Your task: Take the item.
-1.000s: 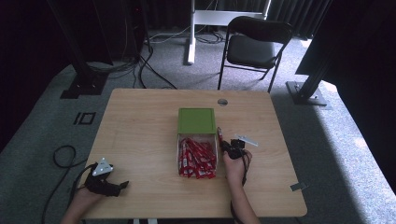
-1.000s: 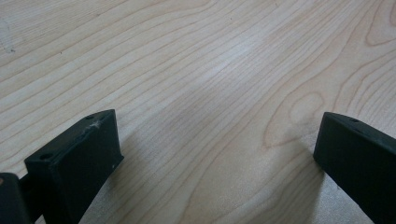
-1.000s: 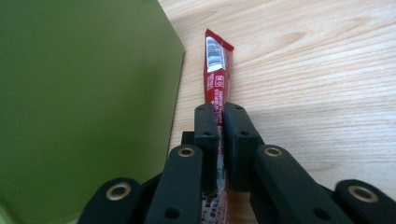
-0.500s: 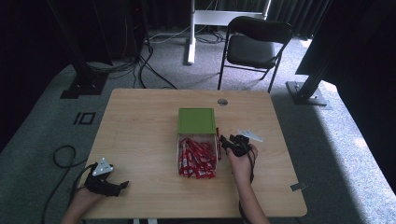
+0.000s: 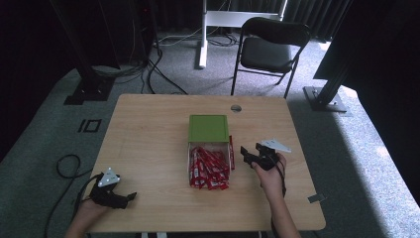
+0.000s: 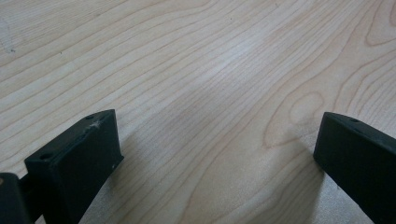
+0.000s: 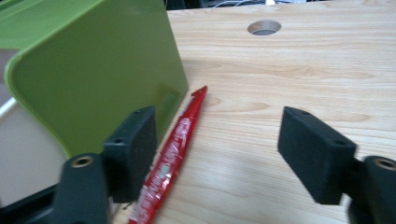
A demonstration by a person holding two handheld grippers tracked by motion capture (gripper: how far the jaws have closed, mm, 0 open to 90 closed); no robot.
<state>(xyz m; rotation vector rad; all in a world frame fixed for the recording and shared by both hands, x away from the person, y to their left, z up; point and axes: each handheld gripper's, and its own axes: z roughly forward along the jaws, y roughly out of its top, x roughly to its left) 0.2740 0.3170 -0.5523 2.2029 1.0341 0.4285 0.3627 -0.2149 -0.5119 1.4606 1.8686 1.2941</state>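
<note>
- Nearest of all, at the front left edge of the table [image 5: 148,129], the left gripper [image 5: 130,197] is held low in the person's left hand [image 5: 91,210], jaws pointing toward the middle of the table.
- In the left gripper view its two black jaws are seen spread wide, with only bare wood grain between them; nothing is gripped.
- Further in, on the right side, the right gripper [image 5: 246,154] is carried in the person's right hand [image 5: 270,176], jaws aimed at the box.
- Its jaws have just been opening and now stand wide apart in the right gripper view [image 7: 217,154]; nothing is clamped between them.
- A single red sachet [image 7: 170,156] is seen lying flat on the wood by the left jaw, its upper end reaching the green lid [image 7: 93,70].
- In the high view that sachet [image 5: 231,152] lies along the right wall of the clear box [image 5: 188,158], just outside it.
- The box is heaped with red sachets [image 5: 208,168], mid-table.
- The green lid [image 5: 208,128] stands hinged open behind the heap.
- Beyond, a round cable hole [image 5: 236,108] is seen near the far edge.
- Farthest off, a black folding chair [image 5: 270,47] stands on the carpet.
</note>
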